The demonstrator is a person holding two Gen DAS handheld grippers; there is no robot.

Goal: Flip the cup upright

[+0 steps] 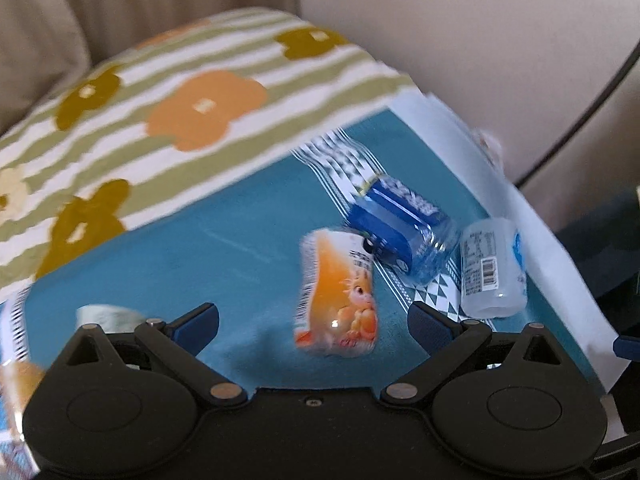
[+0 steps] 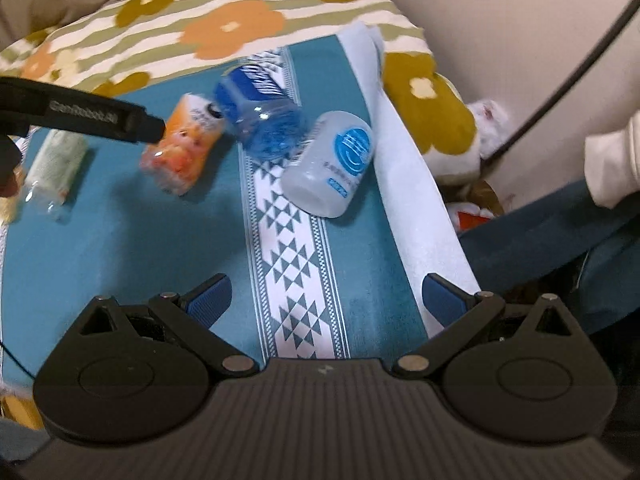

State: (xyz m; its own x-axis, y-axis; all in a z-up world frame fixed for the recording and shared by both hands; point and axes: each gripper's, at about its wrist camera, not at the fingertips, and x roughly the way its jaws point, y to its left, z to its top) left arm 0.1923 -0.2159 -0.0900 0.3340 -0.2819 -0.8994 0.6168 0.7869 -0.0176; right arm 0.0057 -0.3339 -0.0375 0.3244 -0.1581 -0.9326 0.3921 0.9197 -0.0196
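Three clear plastic cups lie on their sides on the teal patterned cloth: an orange cartoon-printed cup, touching a blue-labelled cup just beyond it, and a frosted white cup near the cloth's white right edge. The left gripper is spread wide around nothing, the orange cup just ahead between its fingers. The right gripper gapes equally wide, empty.
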